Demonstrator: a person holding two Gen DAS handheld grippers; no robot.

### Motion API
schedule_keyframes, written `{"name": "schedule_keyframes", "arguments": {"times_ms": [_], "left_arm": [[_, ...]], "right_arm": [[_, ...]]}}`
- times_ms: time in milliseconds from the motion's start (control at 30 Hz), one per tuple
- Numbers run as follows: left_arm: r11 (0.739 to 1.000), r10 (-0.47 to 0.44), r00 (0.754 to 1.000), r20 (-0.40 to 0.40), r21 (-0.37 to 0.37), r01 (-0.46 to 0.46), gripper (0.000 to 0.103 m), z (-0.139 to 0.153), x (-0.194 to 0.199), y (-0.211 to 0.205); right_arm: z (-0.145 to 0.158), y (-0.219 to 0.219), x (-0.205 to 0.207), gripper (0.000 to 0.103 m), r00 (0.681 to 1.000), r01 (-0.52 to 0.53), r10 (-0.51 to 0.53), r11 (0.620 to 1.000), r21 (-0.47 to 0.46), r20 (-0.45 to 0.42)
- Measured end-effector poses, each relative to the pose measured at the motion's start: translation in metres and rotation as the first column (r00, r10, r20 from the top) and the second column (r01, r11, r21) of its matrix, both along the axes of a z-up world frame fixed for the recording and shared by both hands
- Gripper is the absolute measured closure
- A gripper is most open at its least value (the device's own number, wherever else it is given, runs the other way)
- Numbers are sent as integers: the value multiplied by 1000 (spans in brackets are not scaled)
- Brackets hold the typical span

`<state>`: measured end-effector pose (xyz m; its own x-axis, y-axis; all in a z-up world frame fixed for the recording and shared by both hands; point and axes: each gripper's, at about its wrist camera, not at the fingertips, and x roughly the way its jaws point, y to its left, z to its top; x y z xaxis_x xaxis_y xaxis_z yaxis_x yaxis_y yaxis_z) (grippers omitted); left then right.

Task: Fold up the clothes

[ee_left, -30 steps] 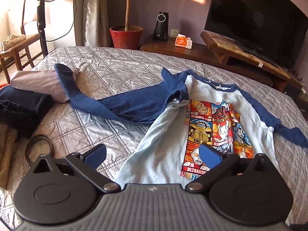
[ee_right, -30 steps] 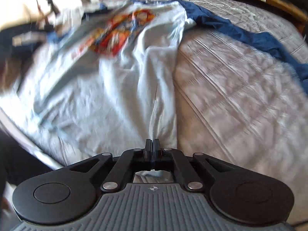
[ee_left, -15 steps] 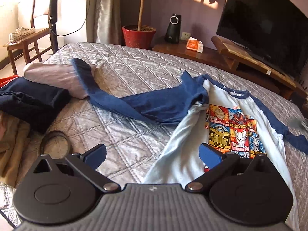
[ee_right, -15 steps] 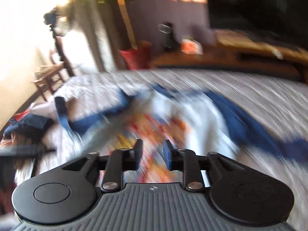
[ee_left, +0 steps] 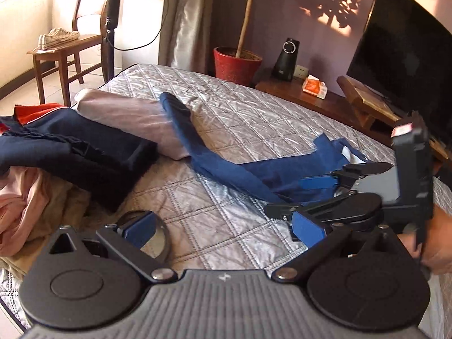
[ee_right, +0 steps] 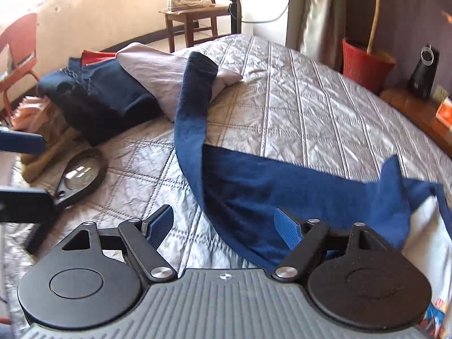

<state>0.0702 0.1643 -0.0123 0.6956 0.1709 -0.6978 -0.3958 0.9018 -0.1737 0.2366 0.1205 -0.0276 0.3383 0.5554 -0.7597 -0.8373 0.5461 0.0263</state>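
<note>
A light-blue shirt with dark blue raglan sleeves lies on the quilted bed. Its long blue sleeve [ee_left: 197, 147] stretches left across the quilt, the cuff resting on a folded grey garment [ee_left: 127, 115]; it also shows in the right wrist view [ee_right: 192, 118]. My left gripper [ee_left: 223, 230] is open and empty above the quilt. My right gripper [ee_right: 226, 226] is open and empty, low over the wide upper part of the sleeve [ee_right: 296, 195]; it also shows in the left wrist view [ee_left: 313, 206]. The shirt's pale body [ee_right: 426, 226] peeks in at the right.
Folded dark navy clothes [ee_left: 73, 152] and pink and tan garments [ee_left: 25, 206] lie at the left bed edge. A magnifying glass [ee_right: 80, 176] lies on the quilt [ee_left: 240, 118]. A chair with shoes [ee_left: 60, 45], a red plant pot [ee_left: 236, 63] and a TV [ee_left: 401, 56] stand beyond.
My right gripper has opened wide and swung left over the blue sleeve, coming into the left wrist view. My left gripper has shifted left, off the shirt's printed front.
</note>
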Motion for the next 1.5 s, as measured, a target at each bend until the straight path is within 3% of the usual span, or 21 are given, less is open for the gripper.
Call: {"name": "schedule_keyframes", "arguments": {"times_ms": [33,133,200,267,333,433,500,567,600,633,667,733,833,967,1033,1100,1167,1267,1367,1500], "left_arm": [[1000,2,1000,-2,-2,-2,1,0,-1,2],[1000,8,1000,-3,-5,-8,1,2,-5,8],[1000,15,1000,-1,-7,-15,1,4,-9,10],[1000,26,1000,-4,-9,-26,1,6,-12,12],[1000,25,1000,-8,-8,-25,1,7,-16,11],[1000,16,1000,-17,-3,-16,1,10,-22,8],[1000,4,1000,-20,-9,-5,1,12,-25,5],[1000,-16,1000,-17,-17,16,1,15,-27,0],[999,-31,999,-9,-20,31,1,19,-29,-3],[999,-45,999,-1,-22,45,1,22,-31,-6],[997,-67,998,13,-20,68,1,27,-34,-12],[992,-127,990,55,-4,128,1,42,-42,-27],[975,-220,974,58,15,220,1,68,-59,-58],[940,-342,939,44,38,340,1,103,-84,-102],[916,-400,916,36,49,398,1,121,-97,-124],[907,-419,908,8,37,419,1,130,-110,-140],[900,-423,905,-46,94,425,1,135,-125,-157],[871,-443,890,-104,183,456,1,142,-150,-184],[833,-484,870,-94,257,491,1,151,-180,-203],[862,-430,902,-34,282,422,1,159,-206,-216]], "right_arm": [[-5,7,7,69,999,12,-12,1000,-5,-38],[-5,20,20,96,994,42,-35,997,58,-102],[3,39,26,97,995,75,-68,993,96,-73],[19,56,35,97,989,112,-87,967,230,-116],[39,73,30,92,991,53,-5,933,356,-136],[59,82,8,87,998,-3,26,943,332,-64],[64,60,1,83,994,71,-41,951,301,-105],[71,14,-9,76,977,198,-161,934,298,-143],[74,-14,-16,72,960,269,-230,918,292,-161],[78,-44,-27,58,935,346,-307,897,274,-176],[81,-74,-39,33,903,424,-386,870,251,-187],[91,-122,-77,16,845,534,-514,827,178,-145],[112,-178,-140,16,746,665,-663,742,84,-52],[146,-224,-218,4,606,793,-795,605,66,5],[162,-235,-254,3,506,856,-862,506,105,32],[176,-248,-290,2,412,891,-911,410,197,32],[183,-254,-310,2,385,907,-923,379,184,3],[185,-256,-333,2,426,897,-905,423,129,2],[190,-269,-359,2,414,905,-906,399,150,-85],[192,-284,-383,2,389,917,-902,359,173,-186]]}}
